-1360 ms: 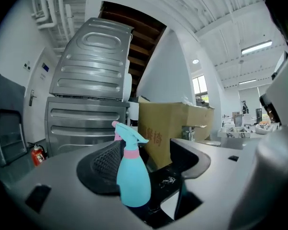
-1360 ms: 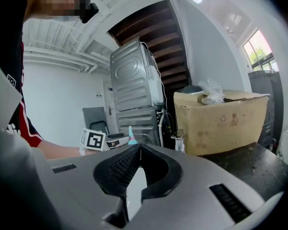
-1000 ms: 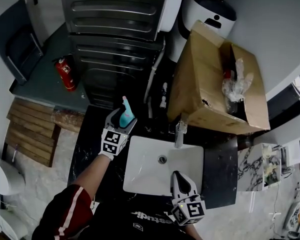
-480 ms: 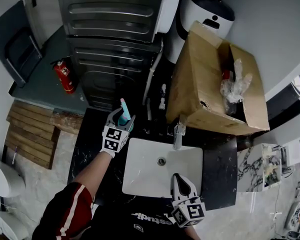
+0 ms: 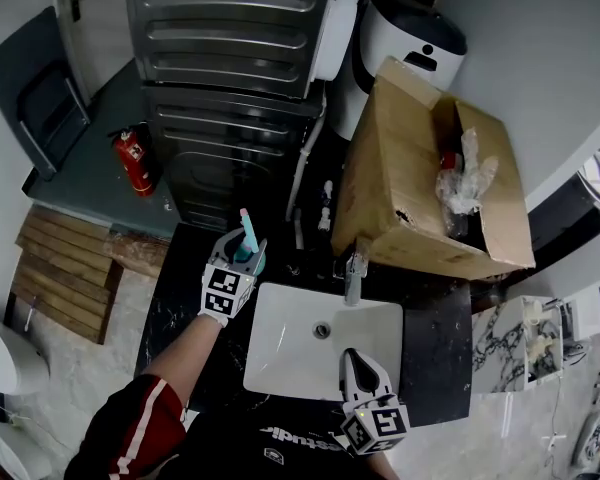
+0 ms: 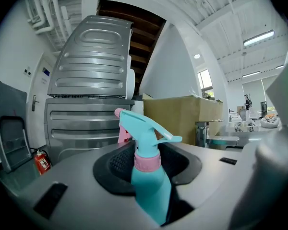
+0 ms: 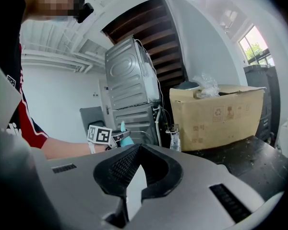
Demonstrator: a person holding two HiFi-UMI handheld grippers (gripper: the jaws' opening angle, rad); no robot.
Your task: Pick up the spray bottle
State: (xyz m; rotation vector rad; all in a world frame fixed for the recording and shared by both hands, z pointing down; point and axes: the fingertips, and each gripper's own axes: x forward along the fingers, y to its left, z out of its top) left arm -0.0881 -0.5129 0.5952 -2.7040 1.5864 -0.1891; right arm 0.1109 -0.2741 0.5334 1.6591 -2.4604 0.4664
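Observation:
The spray bottle [image 5: 248, 234] is teal with a pink collar and nozzle. It stands upright at the back left corner of the black counter [image 5: 440, 353]. My left gripper [image 5: 246, 252] has the bottle's body [image 6: 151, 186] between its jaws, which are closing and press against it. The trigger head rises above the jaws. In the right gripper view the bottle [image 7: 124, 138] and left gripper show far off to the left. My right gripper [image 5: 359, 357] hovers over the front edge of the white sink [image 5: 280, 358]. Its fingertips meet, with nothing held.
A chrome faucet [image 5: 355, 268] stands behind the sink. A large open cardboard box [image 5: 410, 188] with plastic wrap sits on the counter at the back right. A tall steel appliance [image 5: 235, 88] rises behind the bottle. A red fire extinguisher [image 5: 135, 163] stands on the floor to the left.
The left jaws have closed in from wide open onto the bottle's body. The right gripper has stayed over the sink's front edge.

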